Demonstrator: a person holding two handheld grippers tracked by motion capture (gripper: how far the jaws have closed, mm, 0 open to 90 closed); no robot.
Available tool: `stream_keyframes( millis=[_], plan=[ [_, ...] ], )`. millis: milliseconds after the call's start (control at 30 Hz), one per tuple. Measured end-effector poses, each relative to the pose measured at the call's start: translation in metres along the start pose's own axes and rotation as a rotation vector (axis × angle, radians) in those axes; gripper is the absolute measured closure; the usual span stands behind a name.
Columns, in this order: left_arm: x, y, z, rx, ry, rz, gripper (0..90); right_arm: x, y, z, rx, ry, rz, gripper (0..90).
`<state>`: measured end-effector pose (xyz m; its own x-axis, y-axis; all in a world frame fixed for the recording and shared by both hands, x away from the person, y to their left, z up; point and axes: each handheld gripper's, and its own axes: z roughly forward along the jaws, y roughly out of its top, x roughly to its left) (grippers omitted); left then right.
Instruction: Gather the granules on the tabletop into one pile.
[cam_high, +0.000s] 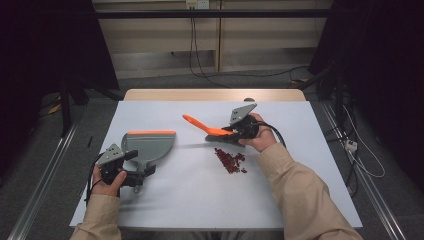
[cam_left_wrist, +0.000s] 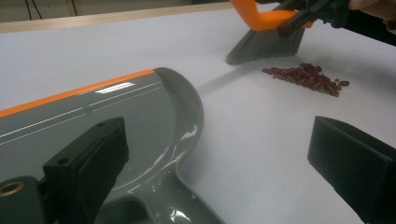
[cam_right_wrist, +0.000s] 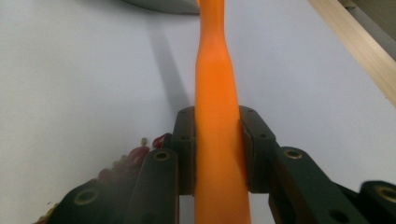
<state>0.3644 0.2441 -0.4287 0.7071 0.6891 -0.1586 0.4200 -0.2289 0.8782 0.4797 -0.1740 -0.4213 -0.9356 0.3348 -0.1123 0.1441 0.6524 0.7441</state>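
While the right gripper (cam_right_wrist: 217, 149) has its jaws pinched on the orange handle of the brush (cam_high: 207, 129), the bristles sit on the table (cam_high: 200, 200) just beside a small heap of red beans (cam_high: 230, 161). Well apart from it, the left gripper (cam_high: 142, 170) stands spread at the handle end of the grey dustpan (cam_high: 150, 145), gripping nothing.
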Motion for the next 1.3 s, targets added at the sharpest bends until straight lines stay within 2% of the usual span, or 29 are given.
stream_keyframes(
  millis=[133, 300, 400, 633, 833, 967, 1067, 1167, 1233, 1300],
  plan=[
    [0.0, 0.0, -0.001, -0.004, 0.003, 0.004, 4.9, 0.006, -0.002, -0.007, 0.012, 0.052, -0.035, 71.4],
    [0.0, 0.001, -0.002, -0.015, 0.006, -0.008, 4.9, 0.014, -0.005, -0.014, 0.021, 0.088, -0.07, 71.4],
    [0.0, 0.001, -0.001, -0.013, 0.005, -0.007, 4.9, 0.021, -0.004, -0.017, 0.028, 0.102, -0.101, 71.4],
    [-0.001, 0.001, -0.001, -0.005, 0.003, -0.001, 4.9, 0.03, -0.004, -0.021, 0.021, 0.111, -0.104, 71.4],
    [-0.001, 0.001, -0.001, -0.006, 0.002, -0.001, 4.9, 0.032, -0.002, -0.024, -0.008, 0.115, -0.08, 71.4],
    [0.0, 0.001, -0.001, -0.007, 0.005, 0.001, 4.9, 0.028, -0.003, -0.033, -0.052, 0.061, -0.029, 71.4],
    [0.0, 0.001, -0.001, -0.004, 0.0, 0.002, 4.9, 0.024, -0.008, -0.038, -0.027, -0.002, -0.013, 71.4],
    [-0.001, 0.001, 0.0, -0.004, -0.001, 0.002, 4.9, 0.025, -0.017, -0.038, -0.02, -0.036, 0.02, 71.4],
    [-0.001, 0.0, 0.001, -0.005, -0.003, 0.0, 4.9, 0.028, -0.021, -0.035, -0.005, -0.034, 0.036, 71.4],
    [-0.001, 0.001, 0.001, -0.004, -0.004, 0.001, 4.9, 0.033, -0.023, -0.032, -0.029, -0.001, 0.051, 71.4]
  ],
)
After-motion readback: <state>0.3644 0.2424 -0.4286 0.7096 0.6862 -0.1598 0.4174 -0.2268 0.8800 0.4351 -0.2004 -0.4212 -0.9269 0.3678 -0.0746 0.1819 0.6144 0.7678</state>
